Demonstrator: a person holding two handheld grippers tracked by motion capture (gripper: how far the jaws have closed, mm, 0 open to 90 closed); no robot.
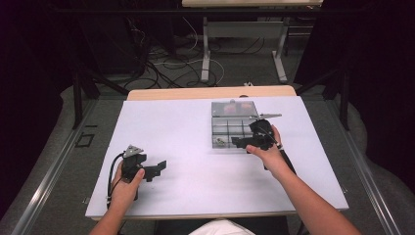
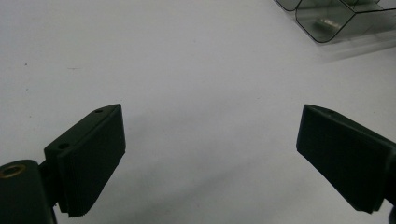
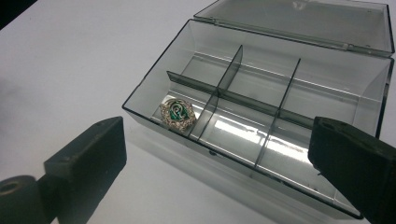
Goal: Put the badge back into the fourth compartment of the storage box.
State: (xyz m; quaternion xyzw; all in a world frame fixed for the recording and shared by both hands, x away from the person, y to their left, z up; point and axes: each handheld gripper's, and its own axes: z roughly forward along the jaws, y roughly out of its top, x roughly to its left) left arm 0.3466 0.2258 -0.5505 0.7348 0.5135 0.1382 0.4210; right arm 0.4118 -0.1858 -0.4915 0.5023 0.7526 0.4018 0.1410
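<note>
Two grippers are out on the white table (image 1: pixel 161 127), each in one of the person's hands. At about eight o'clock on the tabletop, the left gripper (image 1: pixel 159 168) rests with its jaws spread wide and nothing between them; in the left gripper view only bare table lies between the pads, with the clear box (image 2: pixel 338 18) well off at one o'clock. Over at about two o'clock sits that compartment box (image 1: pixel 234 126), lid thrown back. The right gripper (image 1: pixel 240 142) hovers just at its near edge, jaws parted wide and pinching nothing. In the right gripper view a green ornament (image 3: pixel 177 113) lies in the near left compartment, at eleven o'clock from the jaws, untouched.
</note>
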